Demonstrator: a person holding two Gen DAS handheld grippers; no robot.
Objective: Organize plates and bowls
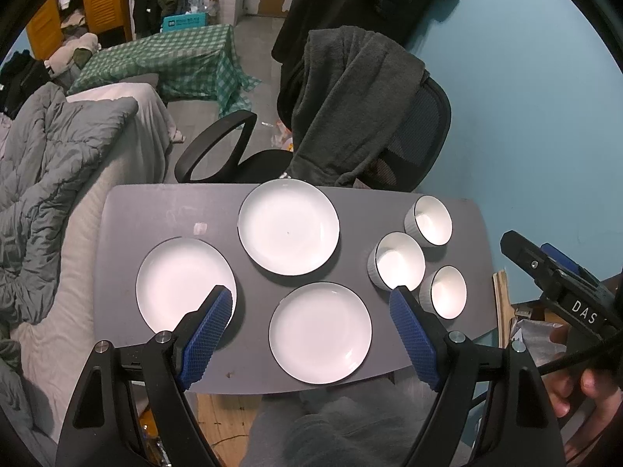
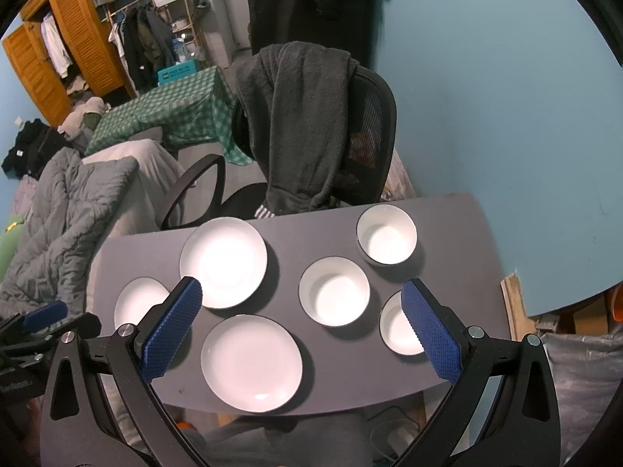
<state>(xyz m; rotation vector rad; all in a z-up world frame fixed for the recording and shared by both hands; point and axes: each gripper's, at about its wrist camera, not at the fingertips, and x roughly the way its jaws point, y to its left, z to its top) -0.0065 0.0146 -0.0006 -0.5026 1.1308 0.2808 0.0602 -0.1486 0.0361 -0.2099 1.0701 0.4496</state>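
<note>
You are working in a lived-in bedroom: a rumpled grey duvet (image 1: 58, 163) is lying at nine o'clock, clothes are hanging in an open wooden wardrobe (image 2: 58, 50) at eleven, and a hoodie-draped office chair (image 2: 311, 132) is sitting at twelve.

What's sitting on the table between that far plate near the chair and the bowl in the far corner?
Nothing: in the right wrist view, only bare grey table lies between the far plate and the far bowl. The middle bowl sits nearer, off that line.

Both tools are black plastic frames with 2 blue, waffle-textured pads each, left tool (image 1: 311, 303) and right tool (image 2: 301, 295), silver screws at the pivots. Right one has "DAS" printed in white.
</note>
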